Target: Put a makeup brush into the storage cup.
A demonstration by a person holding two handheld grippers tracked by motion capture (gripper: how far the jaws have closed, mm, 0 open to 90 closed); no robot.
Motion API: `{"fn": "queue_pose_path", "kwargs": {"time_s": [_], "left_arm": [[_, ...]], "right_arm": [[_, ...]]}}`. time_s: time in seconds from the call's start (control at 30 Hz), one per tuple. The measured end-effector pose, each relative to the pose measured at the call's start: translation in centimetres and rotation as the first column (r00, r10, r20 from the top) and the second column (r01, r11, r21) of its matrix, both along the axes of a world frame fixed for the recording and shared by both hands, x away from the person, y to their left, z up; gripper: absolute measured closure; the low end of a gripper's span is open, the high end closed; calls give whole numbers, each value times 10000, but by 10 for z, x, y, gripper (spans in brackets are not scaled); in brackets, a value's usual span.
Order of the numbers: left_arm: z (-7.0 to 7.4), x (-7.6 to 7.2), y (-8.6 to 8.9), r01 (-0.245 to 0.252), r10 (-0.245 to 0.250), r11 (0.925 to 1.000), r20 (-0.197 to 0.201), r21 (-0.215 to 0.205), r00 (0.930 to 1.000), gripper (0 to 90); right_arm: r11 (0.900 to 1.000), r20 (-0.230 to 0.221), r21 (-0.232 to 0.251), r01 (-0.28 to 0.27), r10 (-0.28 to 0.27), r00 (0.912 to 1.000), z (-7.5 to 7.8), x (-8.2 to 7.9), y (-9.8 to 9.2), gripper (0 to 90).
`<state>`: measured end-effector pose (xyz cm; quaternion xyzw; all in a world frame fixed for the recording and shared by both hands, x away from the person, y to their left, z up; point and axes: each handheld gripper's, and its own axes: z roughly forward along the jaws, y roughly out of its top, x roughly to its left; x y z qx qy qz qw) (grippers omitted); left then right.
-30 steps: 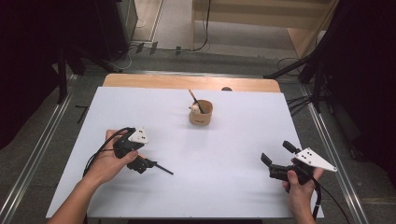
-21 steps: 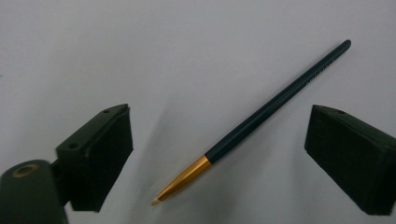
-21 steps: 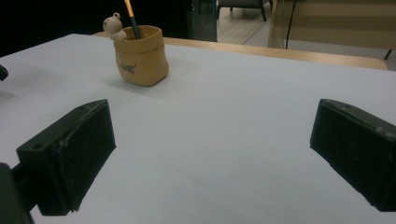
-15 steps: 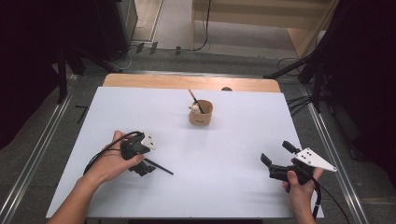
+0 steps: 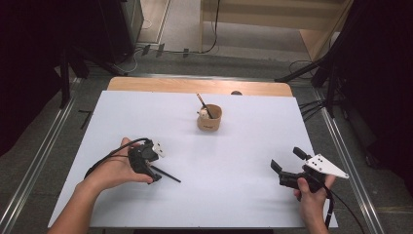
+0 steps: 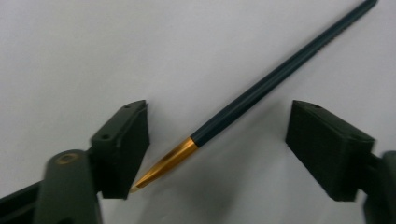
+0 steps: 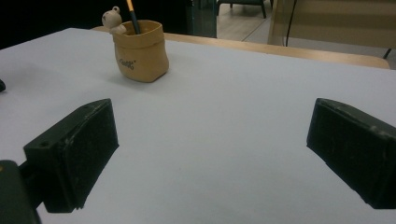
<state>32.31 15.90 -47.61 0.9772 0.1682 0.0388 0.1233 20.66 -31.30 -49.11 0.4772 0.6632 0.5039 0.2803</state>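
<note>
My left tongs (image 6: 217, 154) are closing in around the dark pen (image 6: 261, 88) right now, and they've just been narrowing, but the pads aren't pressing on it yet: the pen is lying flat on the white desk (image 5: 243, 195) between the jaws, its gold tip just beside one pad, the shaft running off at a slant past the other. From the high view, my left tongs (image 5: 148, 168) are sitting low over the near left part of the desk with the pen (image 5: 165, 174) poking out toward the middle. My right tongs (image 5: 285, 163) are just hanging open and empty over the near right side, pointing toward the tan cup (image 7: 140, 50). That cup (image 5: 210, 118) is standing well apart from both, near the far edge, already holding one pencil (image 5: 203, 103). So I'm guessing the job is getting this pen into the cup; the grab isn't finished, and the lift, carry and drop are all still to go.
</note>
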Motion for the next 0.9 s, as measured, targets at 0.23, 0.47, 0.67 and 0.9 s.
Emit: {"fn": "queue_pose_path", "kwargs": {"time_s": [0.23, 0.47, 0.67, 0.9], "left_arm": [[7, -7, -8, 135, -150, 9977, 209, 669, 9997, 843], [7, -9, -9, 49, -70, 9979, 337, 646, 9994, 847], [9, -10, -4, -19, 6, 9992, 348, 397, 9994, 847], [14, -5, -11, 215, -216, 9997, 108, 86, 9997, 847]], "right_arm": [[9999, -67, -139, -27, 26, 10000, 0, 0, 1, 40], [9999, -129, -101, -110, 109, 9999, -1, 0, 4, 68], [9994, 15, -220, -268, 268, 9996, 4, 2, 15, 144], [9915, 222, -900, -936, 959, 9951, 14, 11, 43, 153]]}}
